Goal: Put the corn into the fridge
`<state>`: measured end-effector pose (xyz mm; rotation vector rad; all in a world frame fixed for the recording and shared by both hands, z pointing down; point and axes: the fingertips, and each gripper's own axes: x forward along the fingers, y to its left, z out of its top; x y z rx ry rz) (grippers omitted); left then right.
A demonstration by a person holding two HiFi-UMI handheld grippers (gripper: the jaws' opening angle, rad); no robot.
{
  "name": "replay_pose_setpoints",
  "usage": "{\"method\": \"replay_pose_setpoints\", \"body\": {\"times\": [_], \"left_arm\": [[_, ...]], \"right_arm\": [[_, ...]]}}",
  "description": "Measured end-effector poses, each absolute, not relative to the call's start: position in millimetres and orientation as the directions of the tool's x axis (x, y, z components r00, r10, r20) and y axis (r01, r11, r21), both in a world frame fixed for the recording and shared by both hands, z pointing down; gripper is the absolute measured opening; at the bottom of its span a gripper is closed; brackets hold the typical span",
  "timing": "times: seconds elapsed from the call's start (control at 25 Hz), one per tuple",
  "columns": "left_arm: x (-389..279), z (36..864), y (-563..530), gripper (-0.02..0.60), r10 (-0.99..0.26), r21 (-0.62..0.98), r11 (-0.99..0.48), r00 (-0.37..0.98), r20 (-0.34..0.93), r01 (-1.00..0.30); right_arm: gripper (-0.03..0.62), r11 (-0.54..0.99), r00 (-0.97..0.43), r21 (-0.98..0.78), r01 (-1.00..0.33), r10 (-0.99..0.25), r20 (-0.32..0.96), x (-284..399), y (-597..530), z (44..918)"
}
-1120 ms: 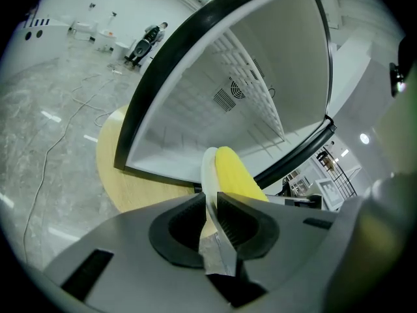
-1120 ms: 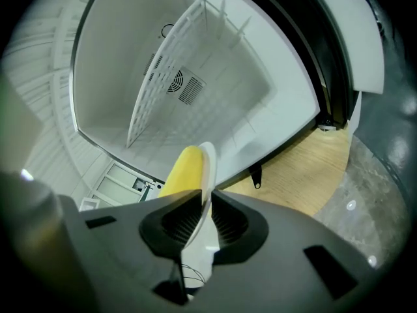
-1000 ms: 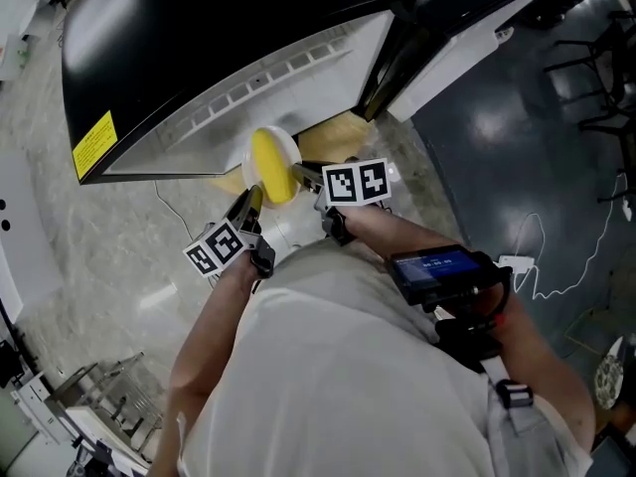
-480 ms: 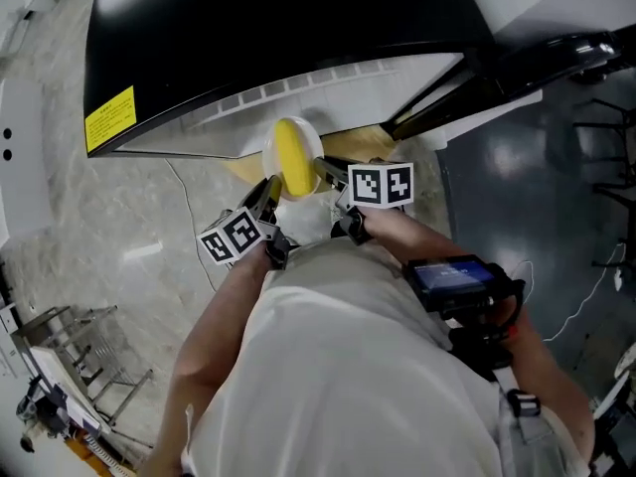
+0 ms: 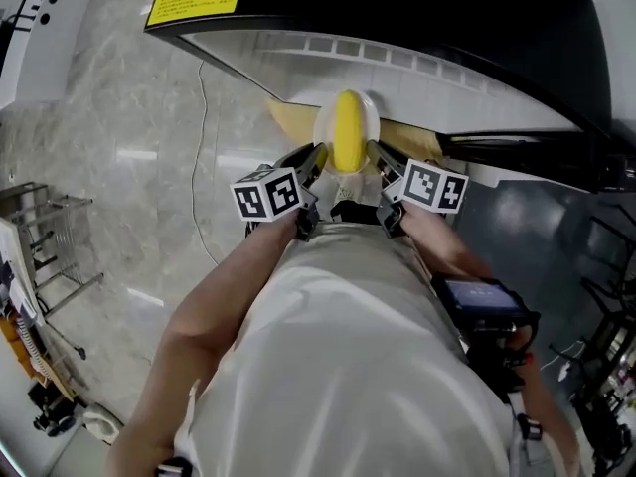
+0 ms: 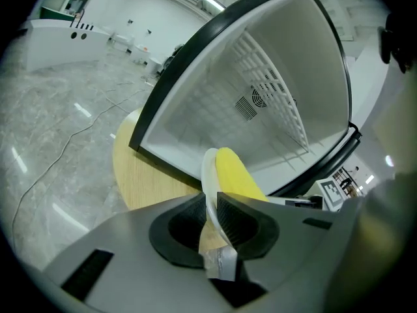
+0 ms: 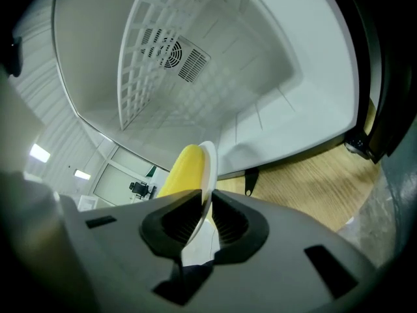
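Corn point(image 5: 348, 132), a yellow cob, lies on a white plate point(image 5: 322, 129) held just before the open fridge point(image 5: 417, 63), at twelve o'clock from the person. The left gripper point(image 5: 318, 157) has narrow jaws pinching the rim at nine o'clock, and the right gripper point(image 5: 375, 155) pinches it likewise at three. Step in hand: approach. The next move likely calls for both grippers to advance together, plate level, toward the wire shelf point(image 7: 146, 64).
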<state>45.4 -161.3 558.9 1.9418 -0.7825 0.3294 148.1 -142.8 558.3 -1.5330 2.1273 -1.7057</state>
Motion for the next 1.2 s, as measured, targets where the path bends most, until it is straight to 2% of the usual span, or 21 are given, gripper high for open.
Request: {"method": "replay_pose_setpoints", "body": {"times": [0.8, 1.2], "left_arm": [[43.1, 572.0, -171.8, 0.055, -0.458, 0.667, -0.275, 0.704, 0.542, -0.692], [46.9, 567.2, -194.0, 0.055, -0.498, 0.676, -0.246, 0.689, 0.527, -0.695]], "right_arm": [[0.043, -0.016, -0.565, -0.749, -0.662, -0.646, 0.513, 146.7, -163.7, 574.0], [0.043, -0.034, -0.539, -0.747, -0.664, -0.67, 0.51, 151.6, -186.1, 569.0]]}}
